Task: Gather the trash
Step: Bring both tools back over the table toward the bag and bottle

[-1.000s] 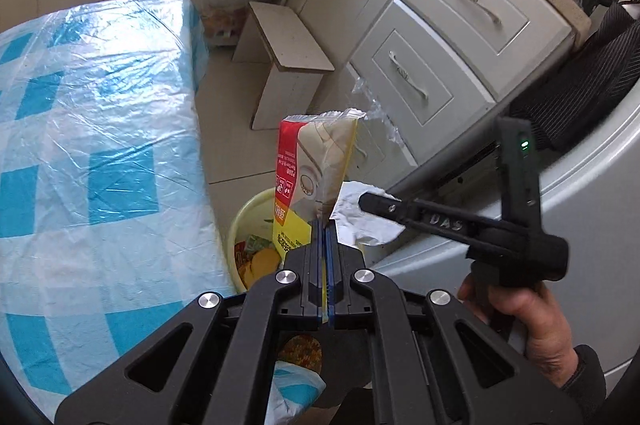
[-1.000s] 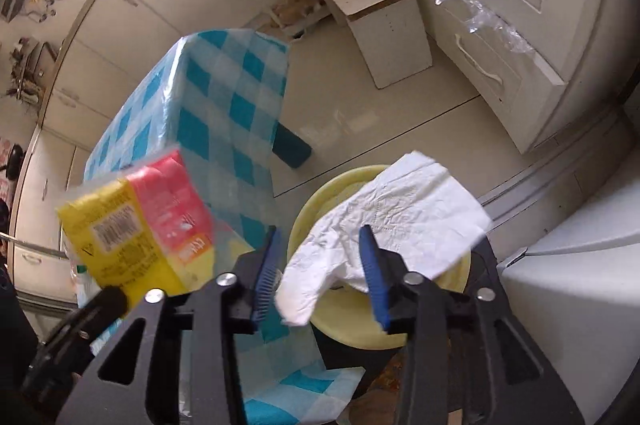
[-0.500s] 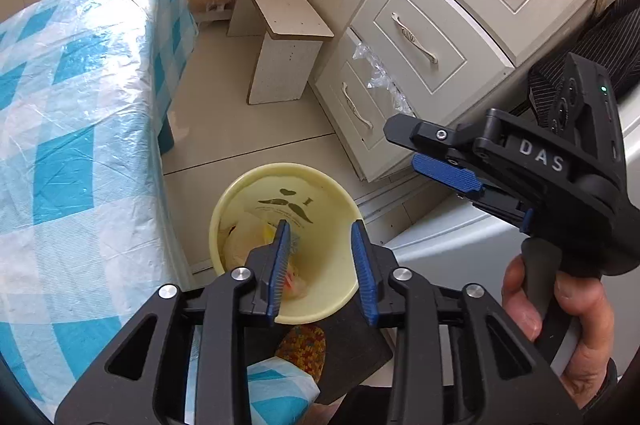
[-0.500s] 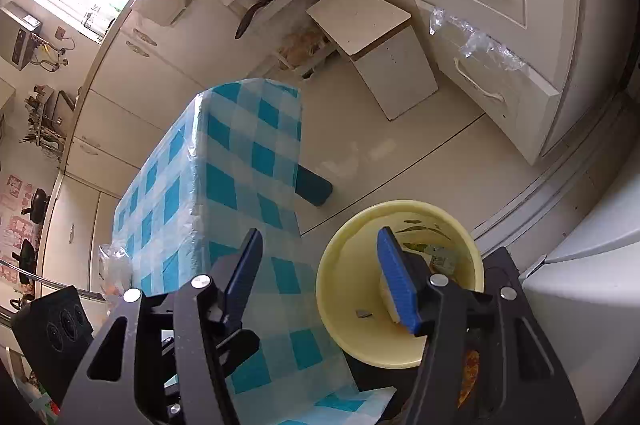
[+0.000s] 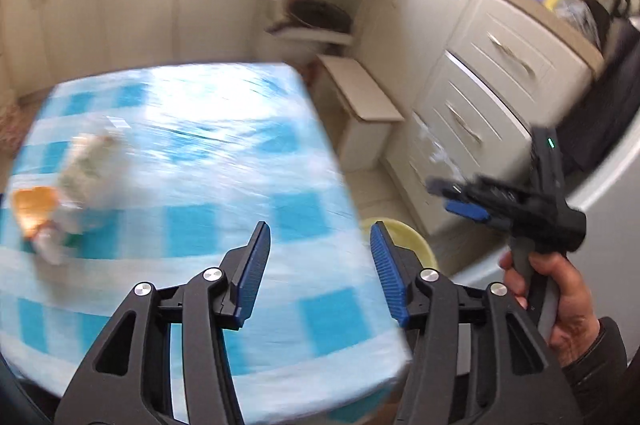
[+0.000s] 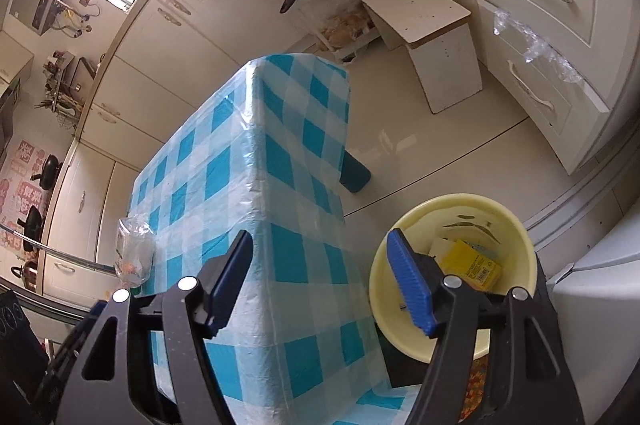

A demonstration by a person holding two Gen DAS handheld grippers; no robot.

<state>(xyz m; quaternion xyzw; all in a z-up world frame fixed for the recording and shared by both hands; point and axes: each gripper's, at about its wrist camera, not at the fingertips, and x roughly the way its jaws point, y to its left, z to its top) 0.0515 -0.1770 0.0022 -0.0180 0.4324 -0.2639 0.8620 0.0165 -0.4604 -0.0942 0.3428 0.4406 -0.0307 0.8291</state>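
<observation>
Trash is in two places at this moment. One part of it lies inside the yellow bin (image 6: 516, 237) on the floor beside the table: in the right wrist view a yellow packet (image 6: 474, 265) and some pale paper are visible at the bottom. The other part waits on the table (image 5: 200, 153), which has a blue and white checked cover. In the left wrist view, which is blurred, a small heap of wrappers (image 5: 60, 185) lies near the table's far left edge: something orange, something pale with green print, and clear plastic. In the right wrist view a crumpled clear plastic piece (image 6: 134, 253) stands at the table edge; whether it belongs to the same heap cannot be told.

The left gripper (image 5: 318, 265) is over the table, its jaws are opening and nothing is between them. The right gripper (image 6: 320, 279) hangs between the table corner and the bin; its jaws are opening too, and they are empty, with the bin's rim just behind one blue pad.

The task seems partly done: some items are in the bin, and the heap on the table is not yet collected. Probably the next step is to reach toward these wrappers, and light plastic may slip from the pads.
</observation>
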